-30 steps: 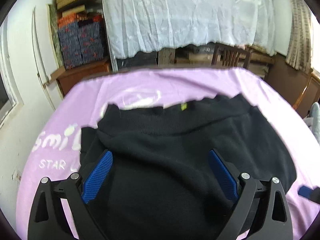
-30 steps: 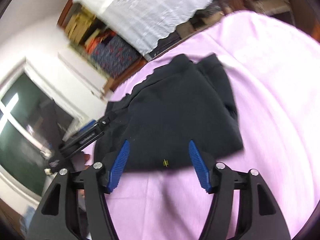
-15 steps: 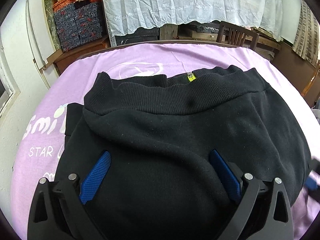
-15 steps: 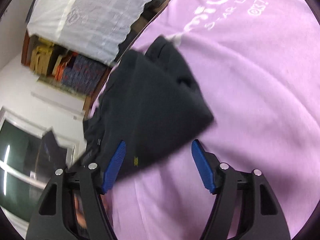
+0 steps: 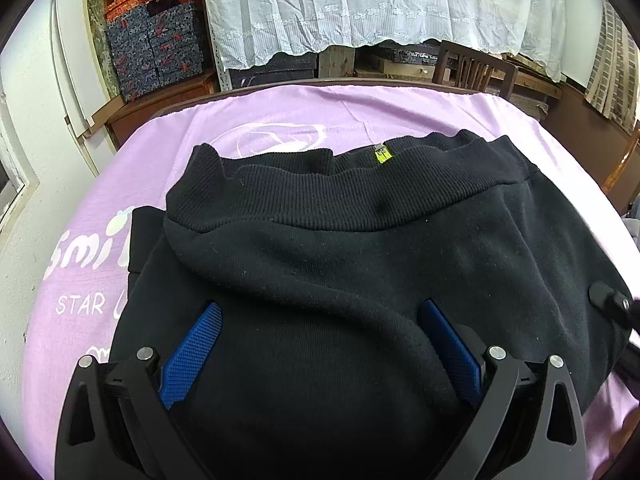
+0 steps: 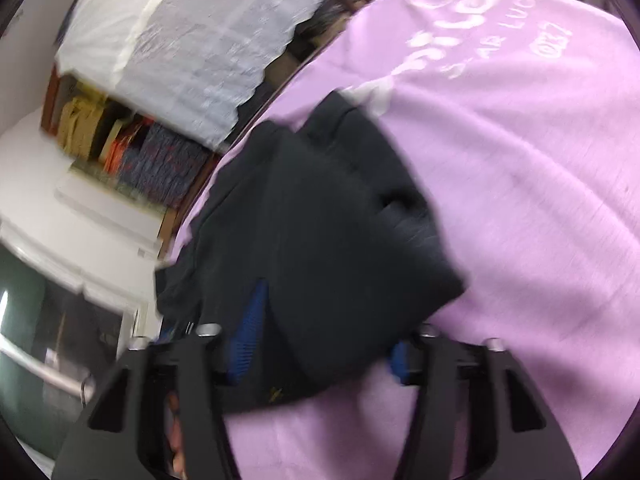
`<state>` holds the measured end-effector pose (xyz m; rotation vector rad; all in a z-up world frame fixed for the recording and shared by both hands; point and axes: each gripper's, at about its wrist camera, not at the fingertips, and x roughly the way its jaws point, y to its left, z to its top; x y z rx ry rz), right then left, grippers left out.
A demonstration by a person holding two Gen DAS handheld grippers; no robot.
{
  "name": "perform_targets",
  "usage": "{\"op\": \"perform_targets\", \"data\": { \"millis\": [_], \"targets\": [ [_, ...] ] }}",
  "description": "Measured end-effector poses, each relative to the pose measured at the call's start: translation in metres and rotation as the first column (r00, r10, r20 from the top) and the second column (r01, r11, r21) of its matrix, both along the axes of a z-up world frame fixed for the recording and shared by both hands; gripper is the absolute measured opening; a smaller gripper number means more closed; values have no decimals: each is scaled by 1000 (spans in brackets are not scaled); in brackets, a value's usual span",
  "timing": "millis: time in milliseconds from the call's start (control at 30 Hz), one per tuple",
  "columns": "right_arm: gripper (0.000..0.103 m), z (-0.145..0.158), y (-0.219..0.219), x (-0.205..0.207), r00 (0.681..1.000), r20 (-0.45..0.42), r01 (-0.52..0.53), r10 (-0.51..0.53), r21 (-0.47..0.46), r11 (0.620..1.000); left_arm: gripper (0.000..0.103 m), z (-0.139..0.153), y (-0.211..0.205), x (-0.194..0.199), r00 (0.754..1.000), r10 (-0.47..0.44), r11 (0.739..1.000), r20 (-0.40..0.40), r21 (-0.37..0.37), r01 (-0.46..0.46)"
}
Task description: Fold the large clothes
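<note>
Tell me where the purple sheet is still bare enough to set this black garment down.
Bare purple sheet lies beyond the ribbed band of the black garment, up to the far table edge. A narrower strip runs along the printed white lettering. Nearer, the garment fills the space around the left gripper.

Black sweatshirt in front of me, folded into a thick bundle on the purple cloth, ribbed hem band across the far edge, small yellow tag showing there.

white lace cloth, wooden chair, stacked boxes
</note>
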<state>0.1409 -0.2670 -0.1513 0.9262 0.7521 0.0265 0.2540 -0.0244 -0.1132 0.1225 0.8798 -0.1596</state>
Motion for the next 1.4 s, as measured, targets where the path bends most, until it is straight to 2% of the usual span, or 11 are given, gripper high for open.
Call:
{"op": "perform_targets", "data": {
  "millis": [67, 200, 367, 433, 500, 633, 900, 1000, 1167, 1300, 1400],
  "targets": [
    [27, -9, -19, 3, 998, 1, 70, -71, 71, 995, 100, 3, 4, 0, 1000, 8, 1000, -5, -24, -8],
    [30, -8, -15, 17, 999, -1, 46, -46, 22, 999, 99, 9, 12, -1, 1000, 18, 998, -4, -68, -18],
    [68, 5, 10, 33, 998, 29, -55, 58, -106, 993, 100, -2, 1, 0, 1000, 17, 1000, 14, 20, -18],
    [68, 7, 13, 33, 997, 31, -67, 71, -133, 989, 100, -3, 3, 2, 1000, 20, 1000, 1, 7, -20],
    [62, 6, 9, 30, 997, 27, -62, 65, -117, 991, 100, -3, 6, 3, 1000, 19, 1000, -9, -8, -19],
    [24, -6, -11, 25, 1000, 0, -5, 5, -22, 1000, 100, -3, 6, 2, 1000, 18, 1000, -12, 2, -18],
    [16, 10, 0, 27, 1000, 23, -11, 14, -124, 992, 100, -2, 9, 8, 999, 10, 1000, -51, -13, -11],
    [13, 49, 31, 23, 992, 119, -7, 44, -299, 954, 99, 8, 27, 14, 996, 4, 995, -94, -102, -14],
    [12, 112, 103, 21, 960, 223, -39, 172, -499, 866, 99, 48, 99, 19, 995, 14, 920, -95, -390, -50],
    [12, 137, 186, 8, 894, 273, -73, 356, -694, 716, 99, 68, 146, 15, 997, -9, 798, -75, -601, -38],
    [12, 130, 213, 1, 873, 268, -87, 408, -736, 671, 99, 77, 160, 12, 996, -64, 709, -57, -705, 6]
  ]
}}
